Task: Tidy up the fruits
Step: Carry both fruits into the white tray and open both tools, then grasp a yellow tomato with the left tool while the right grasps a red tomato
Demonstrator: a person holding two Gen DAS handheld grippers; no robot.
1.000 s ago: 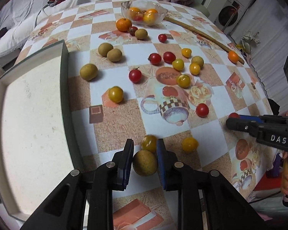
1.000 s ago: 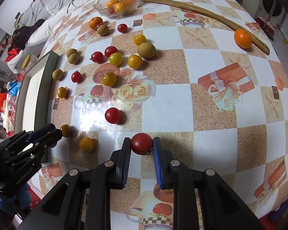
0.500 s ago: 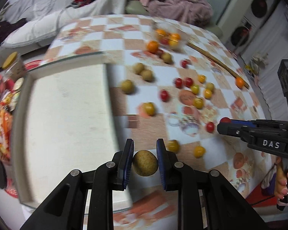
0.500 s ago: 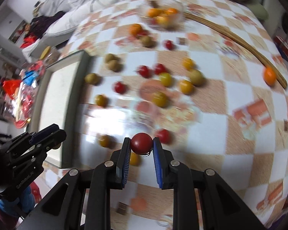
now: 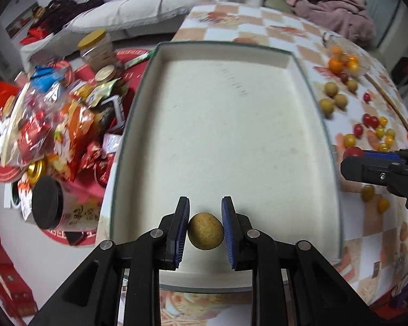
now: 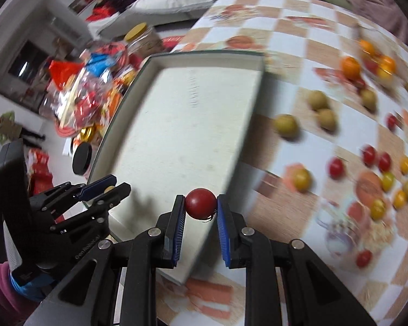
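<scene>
A round brownish-green fruit (image 5: 205, 231) clamped in the left tool (image 5: 205, 226) and a red cherry tomato (image 6: 200, 203) in the right tool (image 6: 200, 212) have been carried from the fruit-strewn checked worktop (image 5: 367, 233) over the empty white rectangular tray (image 5: 225, 125), snack packets (image 5: 49, 125) crowded at nine o'clock.

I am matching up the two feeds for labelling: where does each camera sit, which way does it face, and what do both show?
Left wrist: on the left gripper, facing steeply down over the white tray; its jaws clamp a brown-green fruit; the right gripper enters at right.
Right wrist: on the right gripper, looking down at the tray's near right edge; it clamps a red tomato; the left gripper and a pink sleeve show at left.
Shared: tray, scattered fruit, each other's gripper.
</scene>
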